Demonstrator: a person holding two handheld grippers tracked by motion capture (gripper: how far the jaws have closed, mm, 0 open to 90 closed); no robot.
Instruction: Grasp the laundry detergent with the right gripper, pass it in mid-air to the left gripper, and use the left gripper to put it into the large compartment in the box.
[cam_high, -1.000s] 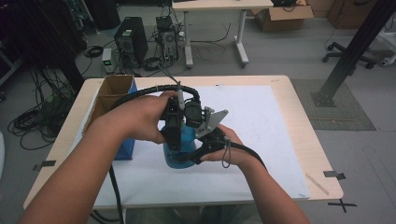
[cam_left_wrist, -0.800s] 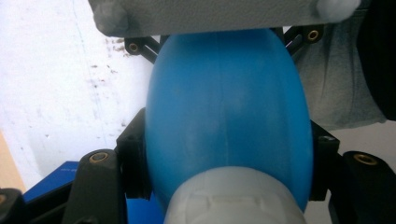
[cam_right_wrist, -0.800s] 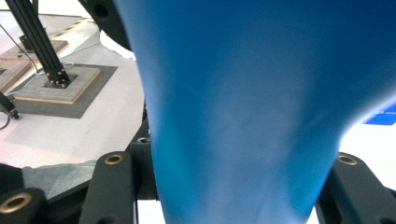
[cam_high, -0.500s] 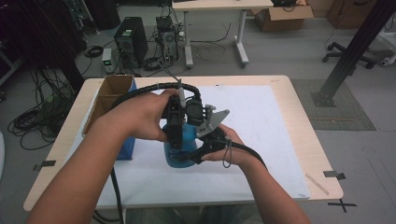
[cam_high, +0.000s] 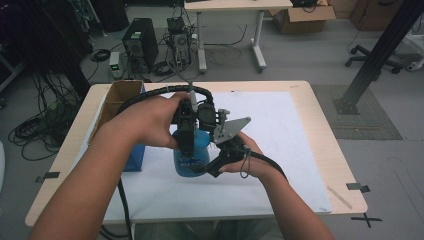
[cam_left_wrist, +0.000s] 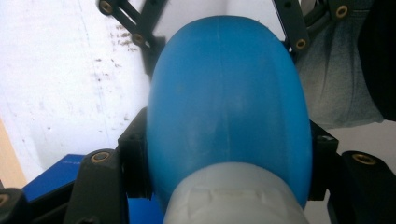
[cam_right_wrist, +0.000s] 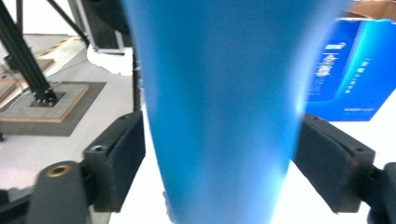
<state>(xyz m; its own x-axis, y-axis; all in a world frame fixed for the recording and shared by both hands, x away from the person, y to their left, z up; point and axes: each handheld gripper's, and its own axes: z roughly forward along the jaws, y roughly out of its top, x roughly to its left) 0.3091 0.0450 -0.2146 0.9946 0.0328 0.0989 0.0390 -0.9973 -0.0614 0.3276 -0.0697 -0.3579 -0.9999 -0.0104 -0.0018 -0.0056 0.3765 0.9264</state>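
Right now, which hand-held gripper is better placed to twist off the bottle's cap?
Probably the left hand-held gripper: it points down from above, the white cap close by its jaws. The right hand-held gripper clasps the blue bottle's body, steadying it.

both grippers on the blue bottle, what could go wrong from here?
1. The blue bottle is smooth and rounded; the left gripper clamps its curved shoulder just below the white cap, so it may slip.
2. The right gripper looks to have a gap at one pad, so its hold may be loose.
3. The blue box stands close; a swing could knock it.
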